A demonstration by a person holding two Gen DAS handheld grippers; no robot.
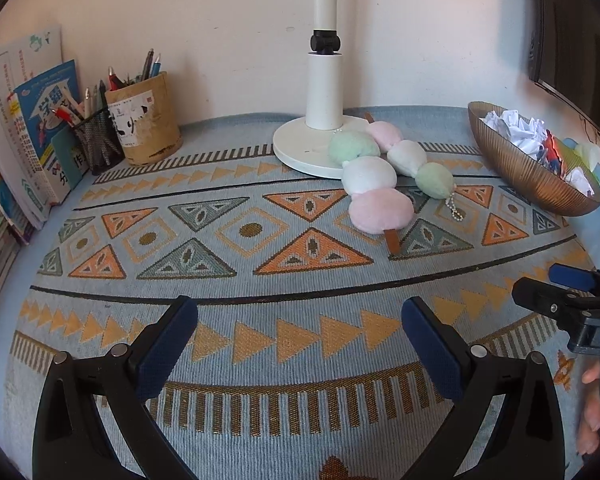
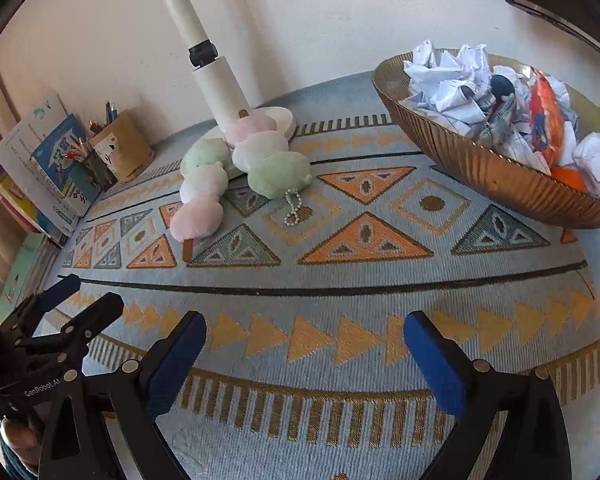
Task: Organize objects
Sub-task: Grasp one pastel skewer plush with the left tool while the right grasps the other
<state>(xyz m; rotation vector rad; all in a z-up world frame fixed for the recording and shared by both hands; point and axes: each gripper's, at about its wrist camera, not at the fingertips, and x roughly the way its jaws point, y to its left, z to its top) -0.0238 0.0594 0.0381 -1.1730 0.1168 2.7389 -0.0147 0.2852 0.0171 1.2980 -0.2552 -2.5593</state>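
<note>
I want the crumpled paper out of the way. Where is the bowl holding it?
The bronze bowl sits at the cloth's far right in both views, right of the plush dango skewers and lamp base.

Left tongs point(image 1: 300, 344) and right tongs point(image 2: 305, 354) agape, empty.

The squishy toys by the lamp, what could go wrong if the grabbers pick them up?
The plush toys lie on the lamp base, so a clumsy grab might bump it. One toy's bead chain could snag. The bowl nearby is heaped with crumpled paper, which may spill if knocked.
</note>
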